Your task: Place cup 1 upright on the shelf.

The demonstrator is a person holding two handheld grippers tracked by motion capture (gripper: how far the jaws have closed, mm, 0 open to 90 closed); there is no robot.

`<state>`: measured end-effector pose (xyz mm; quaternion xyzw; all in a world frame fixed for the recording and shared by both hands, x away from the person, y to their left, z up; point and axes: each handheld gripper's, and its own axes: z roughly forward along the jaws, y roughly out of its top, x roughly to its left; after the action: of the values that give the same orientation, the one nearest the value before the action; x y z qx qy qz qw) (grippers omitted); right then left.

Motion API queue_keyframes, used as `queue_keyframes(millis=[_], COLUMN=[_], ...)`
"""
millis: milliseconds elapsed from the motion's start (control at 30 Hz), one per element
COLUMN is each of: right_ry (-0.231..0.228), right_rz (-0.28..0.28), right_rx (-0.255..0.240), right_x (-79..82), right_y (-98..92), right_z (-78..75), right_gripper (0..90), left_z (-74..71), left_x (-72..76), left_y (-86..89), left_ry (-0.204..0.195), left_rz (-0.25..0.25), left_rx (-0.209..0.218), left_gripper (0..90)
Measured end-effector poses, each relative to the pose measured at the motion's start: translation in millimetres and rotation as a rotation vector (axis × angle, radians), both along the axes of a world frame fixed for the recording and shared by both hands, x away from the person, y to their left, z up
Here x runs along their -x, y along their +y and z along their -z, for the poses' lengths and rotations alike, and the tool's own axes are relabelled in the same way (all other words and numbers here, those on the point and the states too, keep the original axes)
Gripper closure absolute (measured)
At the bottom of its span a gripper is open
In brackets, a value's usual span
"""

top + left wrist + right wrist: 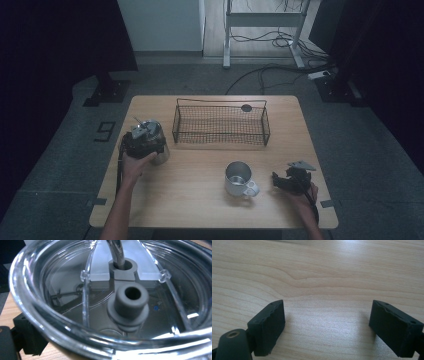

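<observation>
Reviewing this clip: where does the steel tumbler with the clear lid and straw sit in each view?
High view: the steel tumbler with the clear lid stands at the table's left side, by the left hand-held gripper.
Left gripper view: its clear lid sits close up, with a grey spout in the middle.
Right gripper view: bare wood lies between the open jaws.
Shared landmark: the light wooden tabletop.

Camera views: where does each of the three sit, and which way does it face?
High view: fixed above the person's side, facing forward and down on the table, wire basket and metal mug; both forearms enter from the bottom.
Left gripper view: rides the left claw, facing the tumbler's clear lid close up; one black pad shows at lower left.
Right gripper view: rides the right claw, facing bare tabletop; both pads stand apart.
Shared: the high view shows that tumbler too.
</observation>
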<state>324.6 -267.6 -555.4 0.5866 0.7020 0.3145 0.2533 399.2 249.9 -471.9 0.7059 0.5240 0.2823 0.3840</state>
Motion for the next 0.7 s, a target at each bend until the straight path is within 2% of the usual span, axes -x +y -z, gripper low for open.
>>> queue_keyframes(millis=[333, 433, 600, 700], right_ry=[0.001, 0.001, 0.0, 0.001], right_rz=[0.001, 0.001, 0.001, 0.004], right_rx=[0.001, 0.0, -0.001, 0.001], right_x=[0.0, 0.0, 0.0, 0.1], right_y=[0.0, 0.1, 0.1, -0.1], right_z=[-0.1, -0.1, 0.0, -0.1], right_gripper=[12.9, 12.9, 13.0, 13.0], left_z=[-0.3, -1.9, -3.9, -5.0], left_x=[1.2, 2.4, 6.0, 9.0], left_y=[-1.1, -1.5, -5.0, -7.4], left_ry=[-0.004, 0.01, 0.014, 0.013], left_rz=[0.001, 0.01, 0.021, 0.024], left_rx=[-0.011, -0.011, -0.033, -0.031], left_gripper=[3.9, 4.0, 4.0, 3.9])
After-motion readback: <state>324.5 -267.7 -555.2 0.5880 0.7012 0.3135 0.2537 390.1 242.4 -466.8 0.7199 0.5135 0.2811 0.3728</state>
